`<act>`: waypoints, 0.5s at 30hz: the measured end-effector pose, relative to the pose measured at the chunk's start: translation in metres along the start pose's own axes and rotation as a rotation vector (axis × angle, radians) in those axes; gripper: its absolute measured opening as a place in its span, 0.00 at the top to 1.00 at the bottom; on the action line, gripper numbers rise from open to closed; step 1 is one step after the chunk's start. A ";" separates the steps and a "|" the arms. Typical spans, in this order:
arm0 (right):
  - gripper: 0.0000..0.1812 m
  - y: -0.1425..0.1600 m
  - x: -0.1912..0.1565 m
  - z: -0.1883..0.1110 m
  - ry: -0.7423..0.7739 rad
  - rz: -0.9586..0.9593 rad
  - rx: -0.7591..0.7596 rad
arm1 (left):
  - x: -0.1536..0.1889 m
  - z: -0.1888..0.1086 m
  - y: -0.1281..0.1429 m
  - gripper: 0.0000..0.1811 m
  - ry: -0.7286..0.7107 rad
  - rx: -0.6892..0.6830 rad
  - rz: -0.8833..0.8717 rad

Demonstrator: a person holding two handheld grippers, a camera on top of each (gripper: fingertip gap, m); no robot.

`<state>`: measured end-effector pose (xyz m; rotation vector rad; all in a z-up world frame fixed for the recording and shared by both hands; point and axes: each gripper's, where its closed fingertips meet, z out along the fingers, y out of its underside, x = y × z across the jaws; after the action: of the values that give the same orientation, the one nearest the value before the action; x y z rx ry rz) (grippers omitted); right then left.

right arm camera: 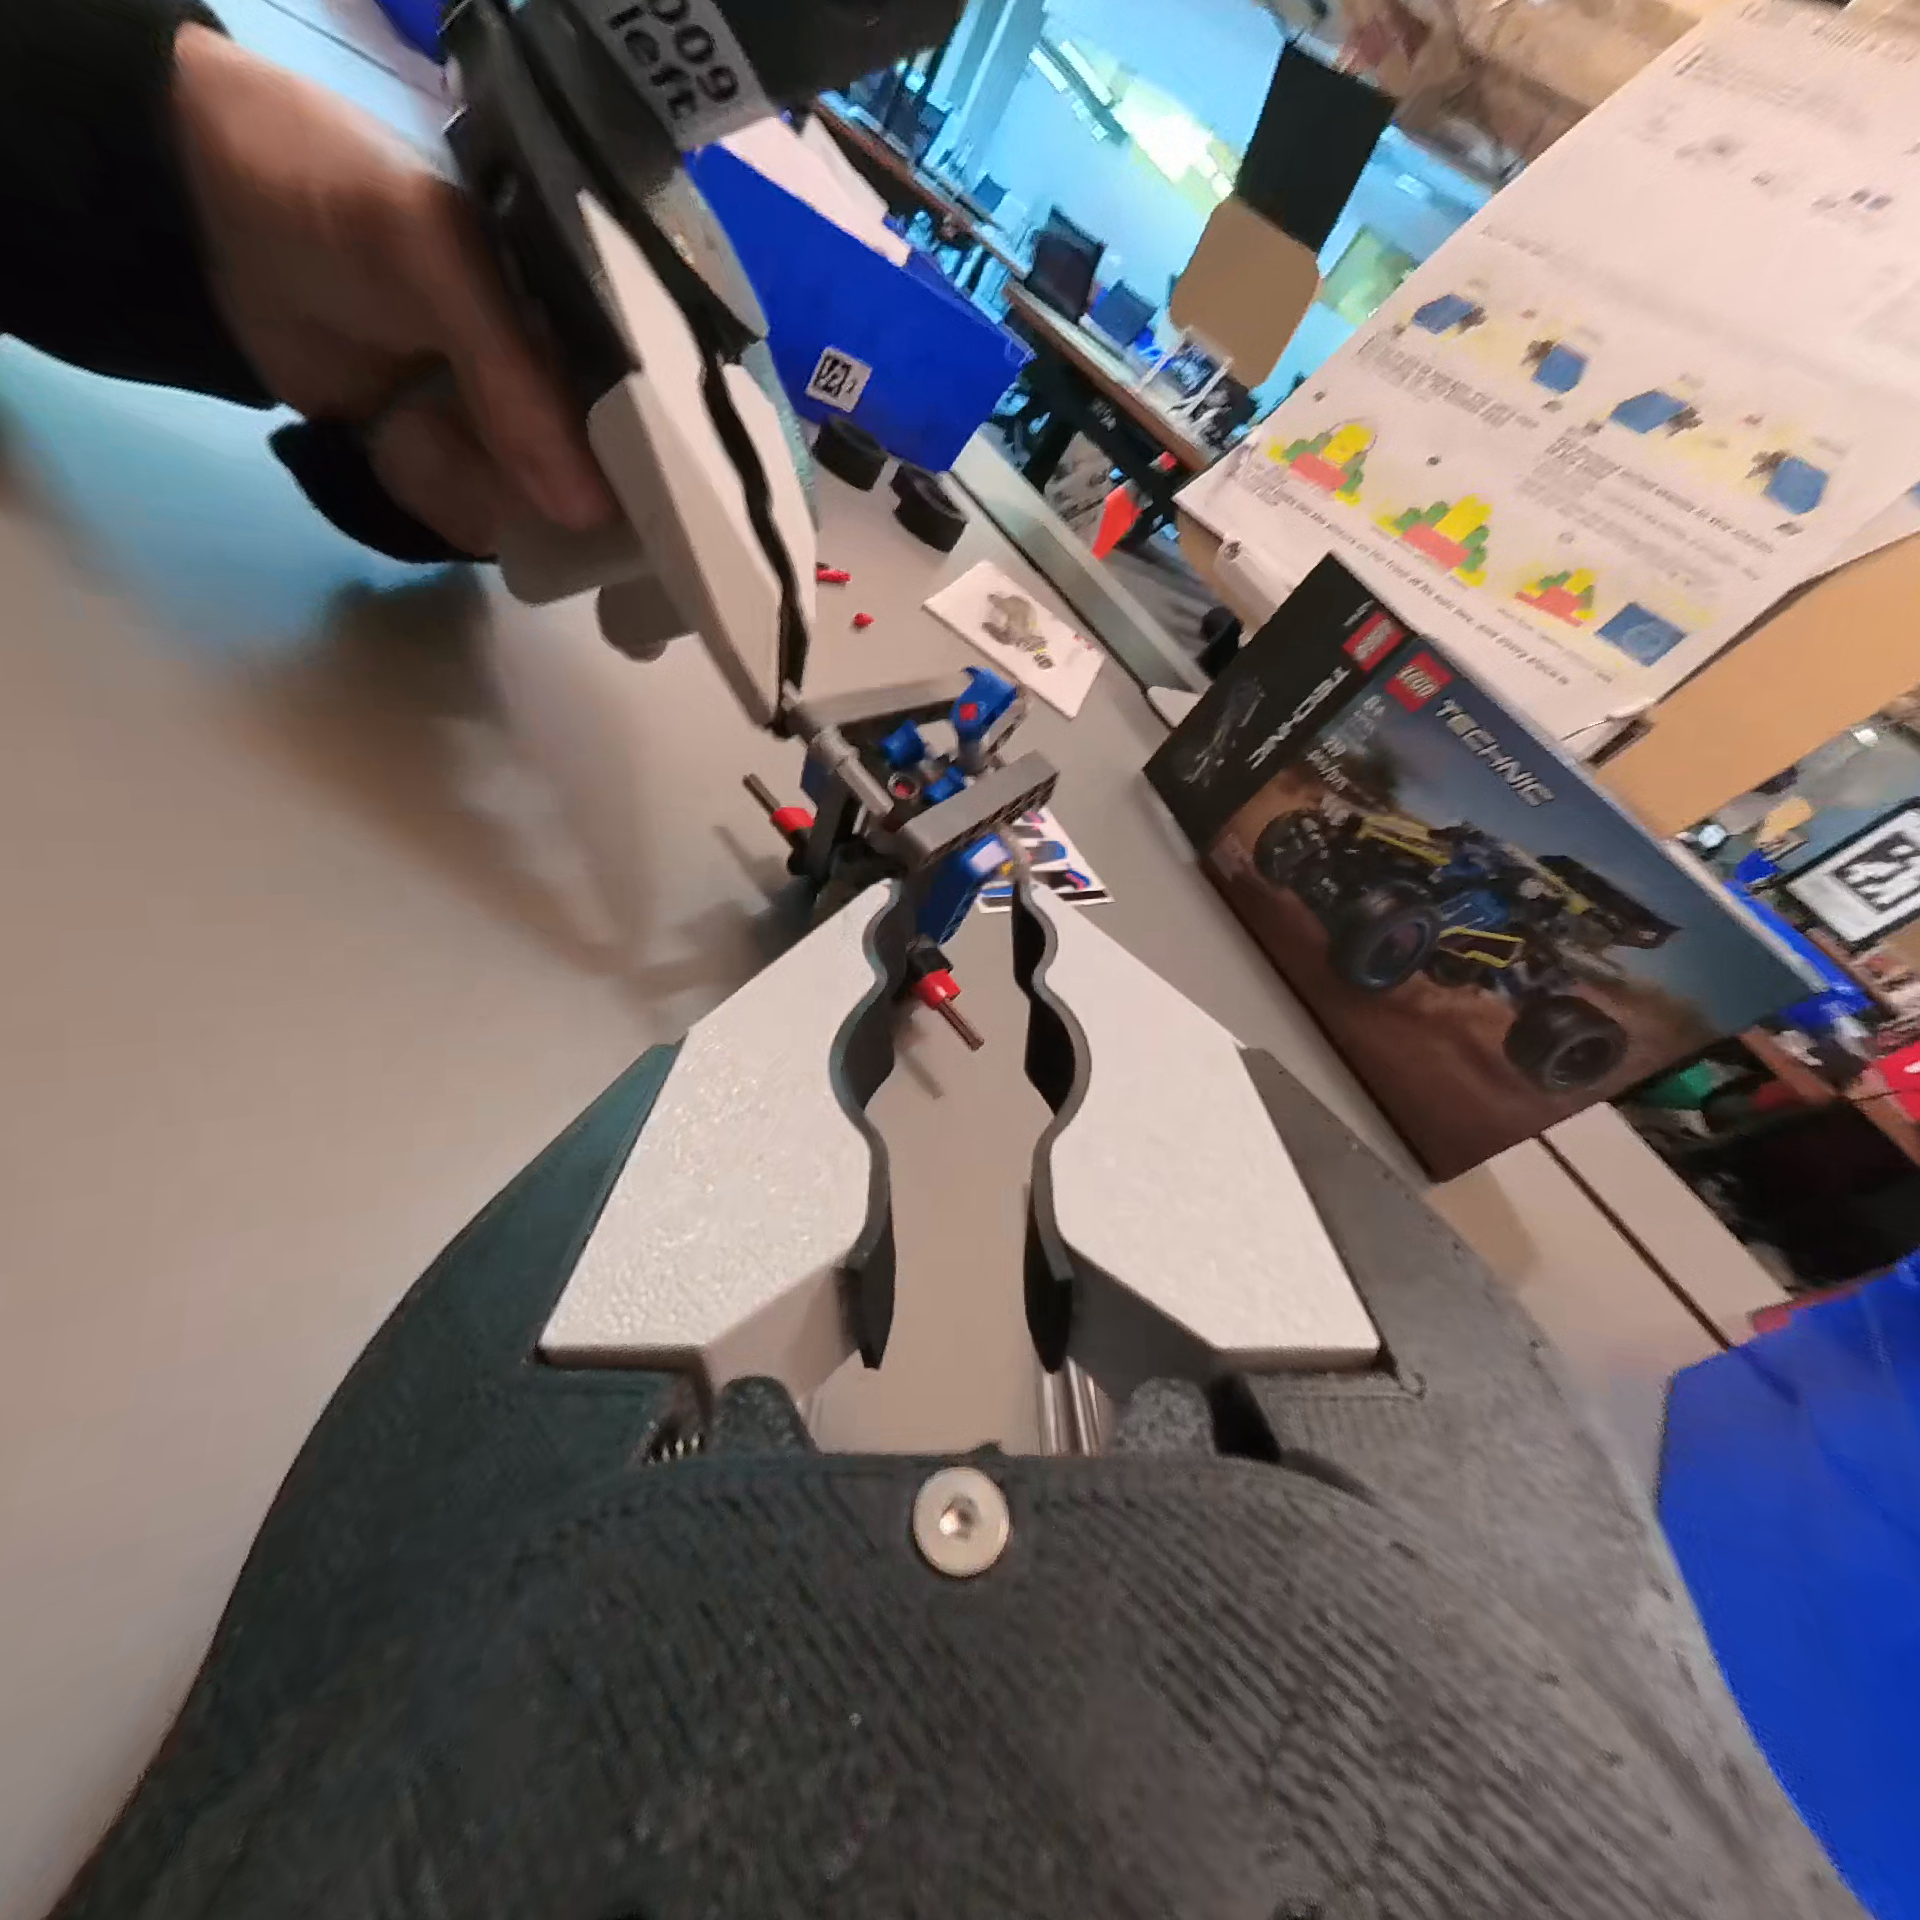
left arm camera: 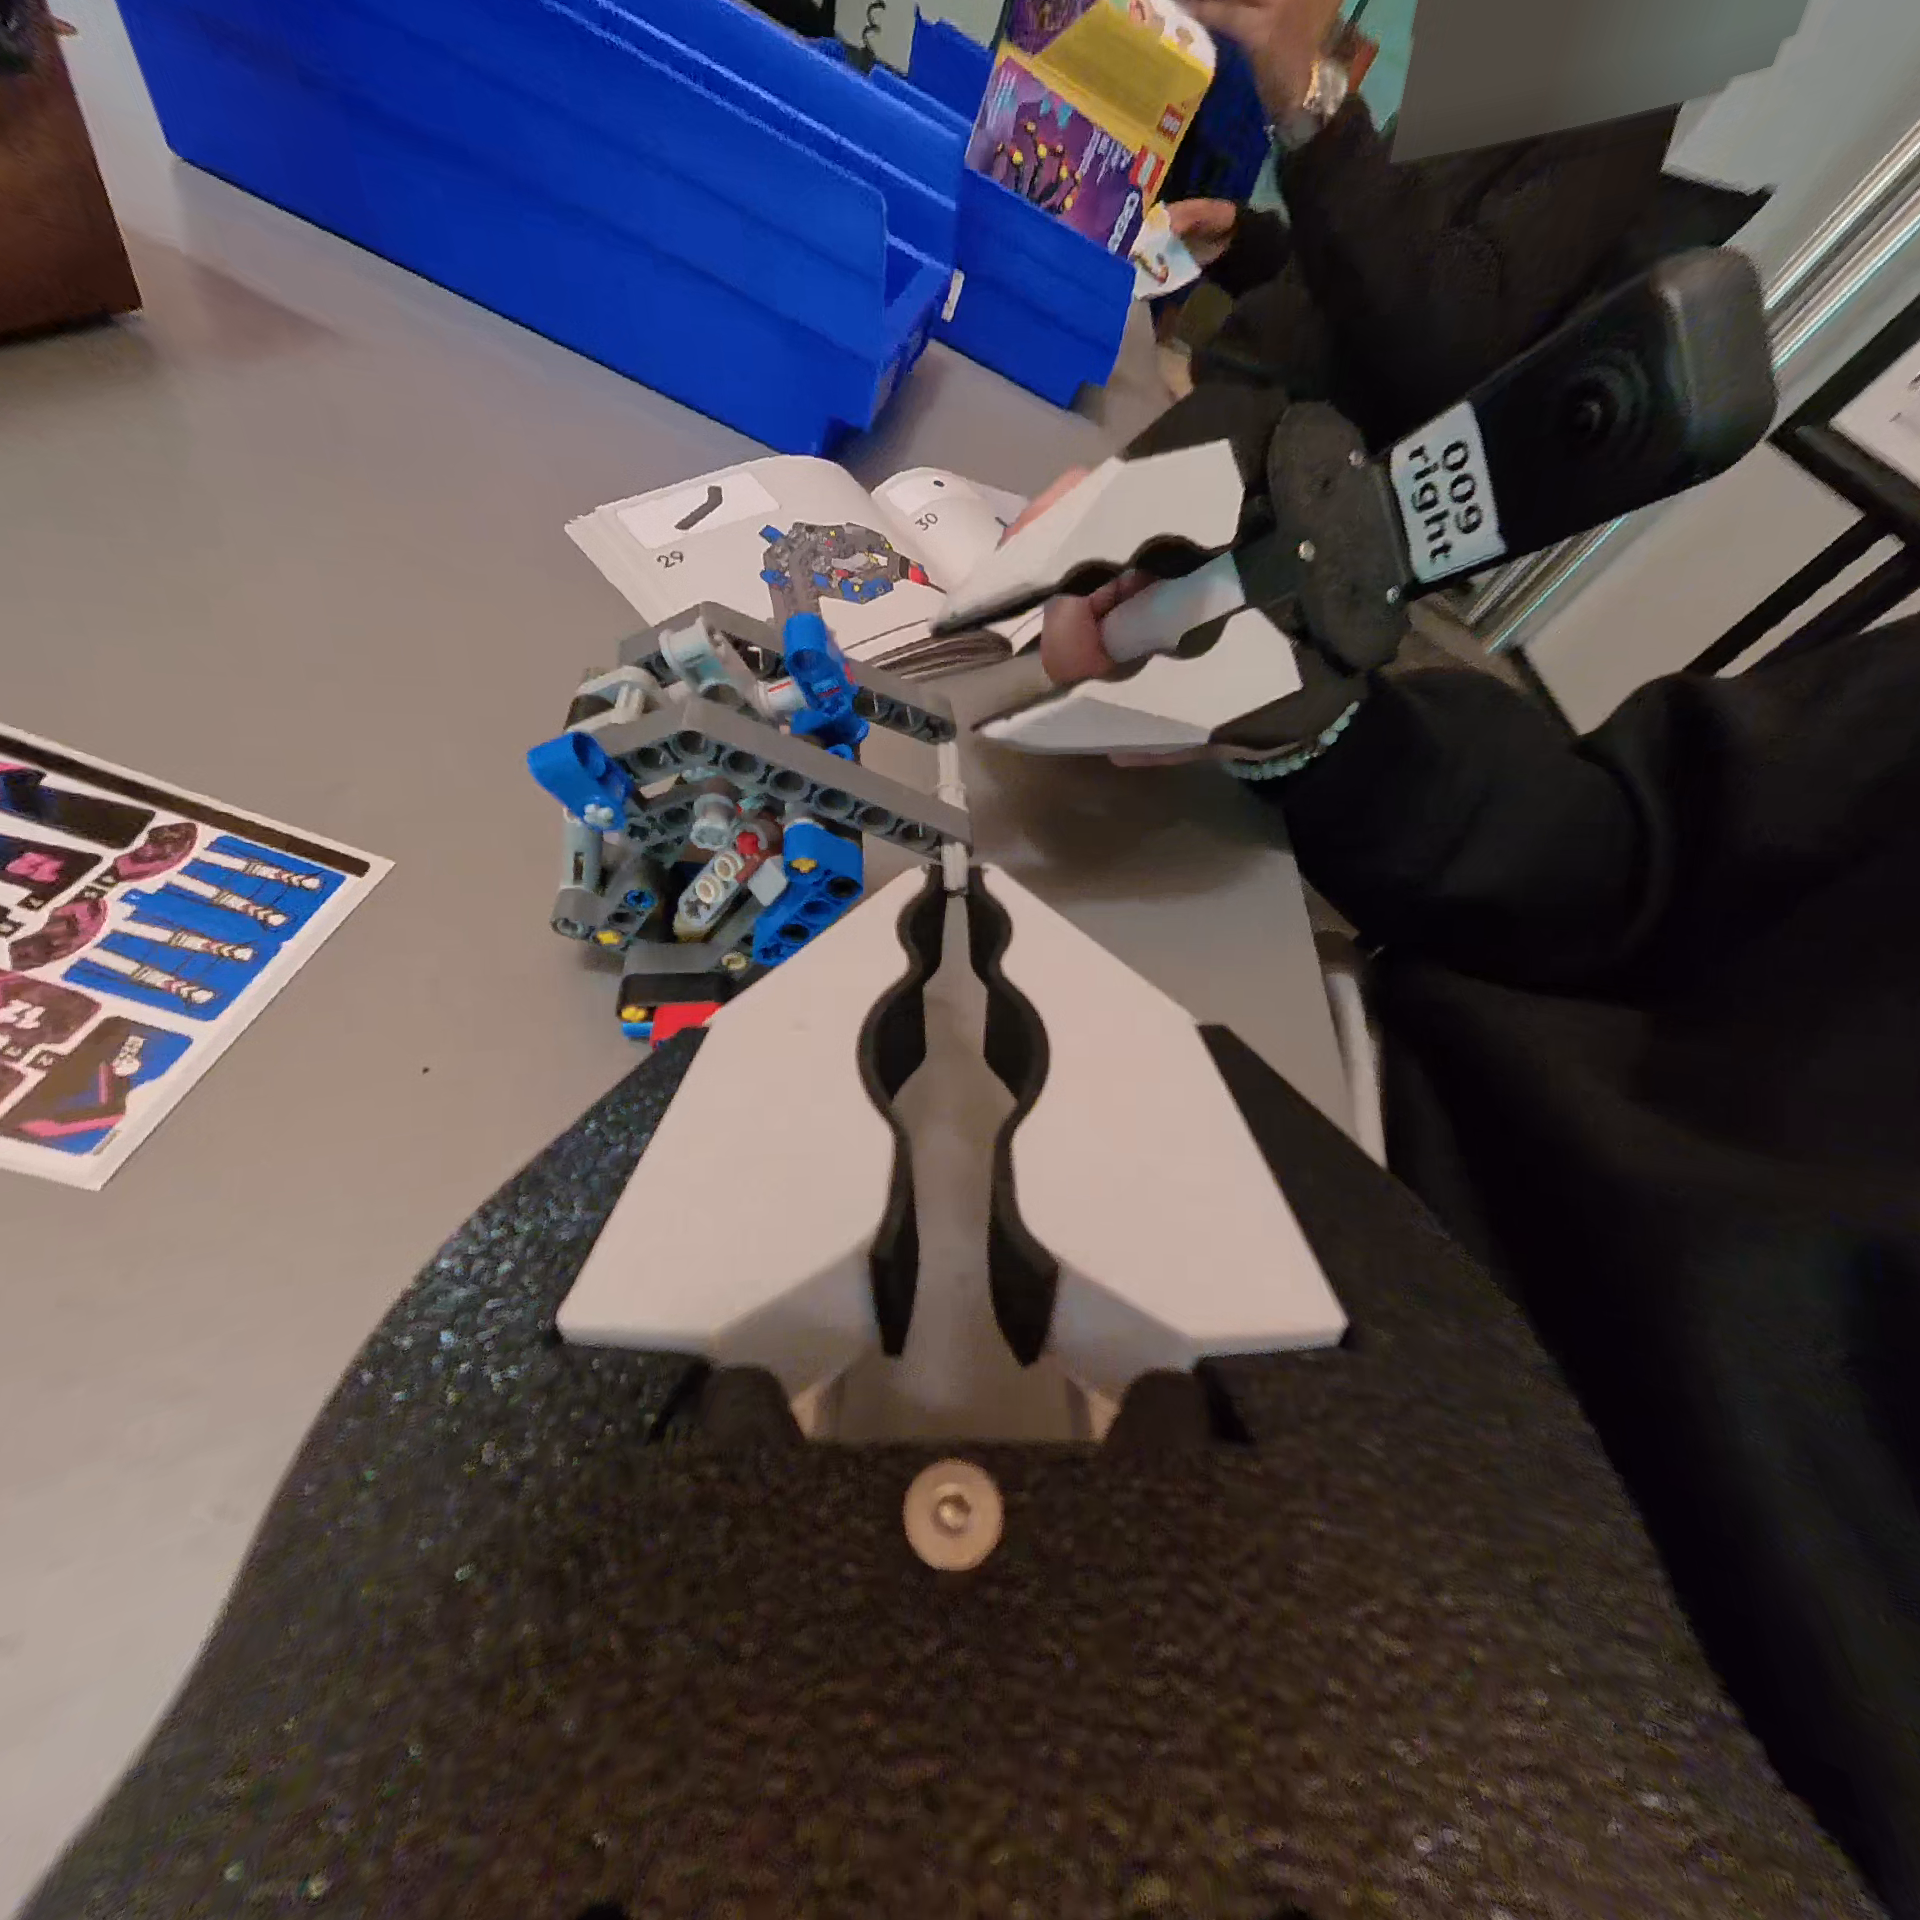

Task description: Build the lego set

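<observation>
A partly built Technic assembly [left arm camera: 748,810] of grey beams and blue connectors stands on the grey table [left arm camera: 312,499]. A thin grey axle [left arm camera: 948,779] sticks out of its right end. My left gripper [left arm camera: 954,883] is shut on that axle's near end. In the right wrist view the left gripper [right arm camera: 784,707] holds the axle [right arm camera: 842,753] from above left. My right gripper [right arm camera: 954,904] is open, and the assembly's [right arm camera: 935,790] blue end part and a red bush on a dark pin lie in the gap, not pinched. The right gripper also shows in the left wrist view [left arm camera: 961,675], just right of the assembly.
An open instruction booklet [left arm camera: 748,530] lies behind the assembly and a sticker sheet [left arm camera: 156,935] lies at the left. Blue bins [left arm camera: 623,208] line the back. The set's box [right arm camera: 1455,862] stands at the right. Black tyres [right arm camera: 925,509] and small red pieces [right arm camera: 831,574] lie farther off.
</observation>
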<state>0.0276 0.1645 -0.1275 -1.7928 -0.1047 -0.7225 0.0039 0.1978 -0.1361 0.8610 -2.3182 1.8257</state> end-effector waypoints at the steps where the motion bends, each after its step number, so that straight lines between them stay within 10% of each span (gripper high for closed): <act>1: 0.90 0.001 -0.002 0.002 -0.017 0.001 -0.003 | -0.001 -0.002 -0.001 0.99 0.006 0.008 -0.007; 8: 0.88 -0.012 0.009 0.004 -0.014 0.076 0.018 | 0.002 -0.012 0.006 0.99 0.034 -0.025 0.067; 15: 0.64 -0.030 -0.012 0.019 -0.309 0.050 0.067 | 0.012 -0.018 0.020 0.99 0.054 -0.120 0.213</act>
<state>0.0131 0.1954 -0.1119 -1.8251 -0.2856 -0.3975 -0.0211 0.2123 -0.1440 0.5616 -2.5397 1.7354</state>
